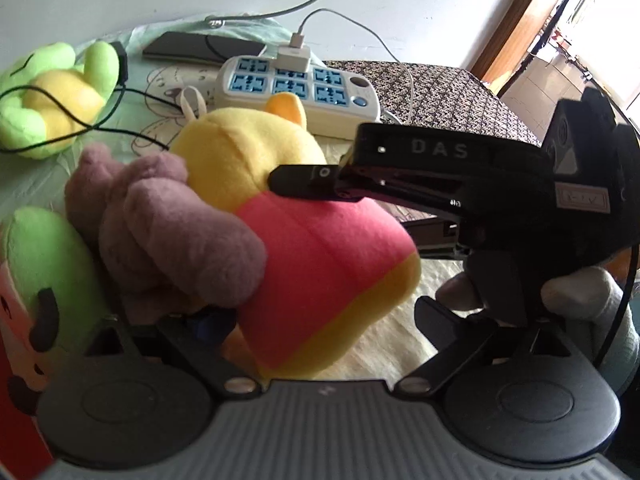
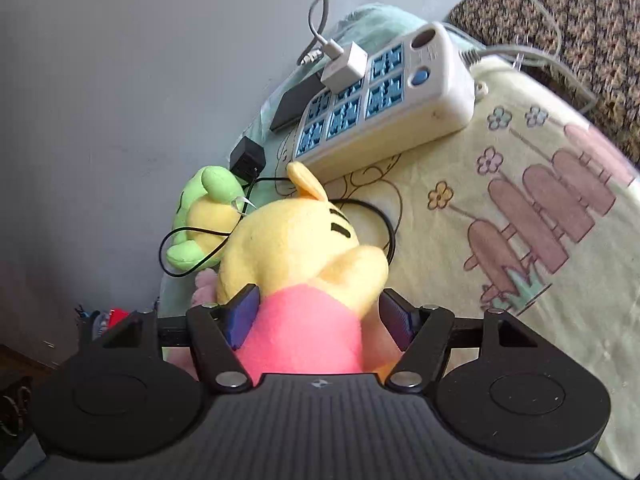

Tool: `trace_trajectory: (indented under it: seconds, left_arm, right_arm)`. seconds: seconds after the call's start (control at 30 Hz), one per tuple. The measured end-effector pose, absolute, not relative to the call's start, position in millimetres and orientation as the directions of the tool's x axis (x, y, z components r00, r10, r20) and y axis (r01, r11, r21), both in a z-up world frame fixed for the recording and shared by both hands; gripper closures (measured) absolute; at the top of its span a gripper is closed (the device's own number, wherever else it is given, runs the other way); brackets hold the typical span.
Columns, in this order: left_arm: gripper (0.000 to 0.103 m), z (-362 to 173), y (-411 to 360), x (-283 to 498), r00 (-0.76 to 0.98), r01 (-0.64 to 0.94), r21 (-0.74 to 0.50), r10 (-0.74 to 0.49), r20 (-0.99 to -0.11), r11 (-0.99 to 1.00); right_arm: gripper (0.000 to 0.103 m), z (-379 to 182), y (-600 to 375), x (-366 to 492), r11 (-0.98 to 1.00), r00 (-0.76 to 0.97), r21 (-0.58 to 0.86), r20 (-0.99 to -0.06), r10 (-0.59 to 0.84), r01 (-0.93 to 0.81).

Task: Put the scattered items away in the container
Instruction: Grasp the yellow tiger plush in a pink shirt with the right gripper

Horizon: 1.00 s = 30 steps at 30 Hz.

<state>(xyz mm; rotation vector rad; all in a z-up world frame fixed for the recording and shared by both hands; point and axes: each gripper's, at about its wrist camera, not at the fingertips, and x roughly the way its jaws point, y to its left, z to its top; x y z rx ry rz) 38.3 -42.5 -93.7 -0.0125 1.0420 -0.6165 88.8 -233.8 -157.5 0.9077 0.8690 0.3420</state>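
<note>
A yellow bear plush in a red shirt [image 2: 304, 264] sits between the fingers of my right gripper [image 2: 318, 320], which is shut on its red body; its blue pads [image 2: 242, 316] press both sides. In the left wrist view the same bear [image 1: 320, 248] fills the centre, with the right gripper's black body [image 1: 460, 176] reaching in from the right. A mauve plush [image 1: 168, 236] lies against the bear at my left gripper [image 1: 320, 320], whose fingers stand wide apart; its left finger is mostly hidden. A green-and-yellow plush [image 1: 56, 100] lies farther back; it also shows in the right wrist view [image 2: 204, 220].
A white power strip [image 2: 384, 92] with a plugged charger and cables lies on the patterned bed sheet [image 2: 520, 208]. A thin black cable [image 2: 280, 232] loops around the plush toys. A dark phone [image 1: 200, 46] lies by the wall. Another green plush [image 1: 40, 272] sits at the left edge.
</note>
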Motion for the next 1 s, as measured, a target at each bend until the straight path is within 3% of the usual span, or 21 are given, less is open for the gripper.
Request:
trace_trajectory:
  seconds: [0.1,0.3,0.63,1.0]
  left_arm:
    - [0.008,-89.3,-42.5,32.4,0.349,0.48,-0.309,-0.501,-0.792,0.821]
    - [0.008,-79.4,-45.1,10.6,0.307,0.514,-0.343,-0.542,-0.782,0.786]
    - [0.009,-81.6,-43.5,-50.4,0.212,0.654,-0.289,-0.536,-0.817,0.699]
    - [0.004,-67.3,-4.1,-61.4,0.299,0.59,-0.295,-0.543,-0.785,0.752]
  right_arm:
    - [0.05,-152.8,-231.1,82.5,0.571,0.613,0.819,-0.478,0.63,0.052]
    - [0.053,-133.2,-229.8,58.7,0.617,0.606,0.787,-0.497,0.621,0.012]
    - [0.052,-115.0,-227.7,-7.9,0.692,0.572,0.722,-0.566,0.594,-0.004]
    - [0.047,-99.7,-206.5,-22.1,0.7,0.537,0.712,-0.567,0.624,-0.061]
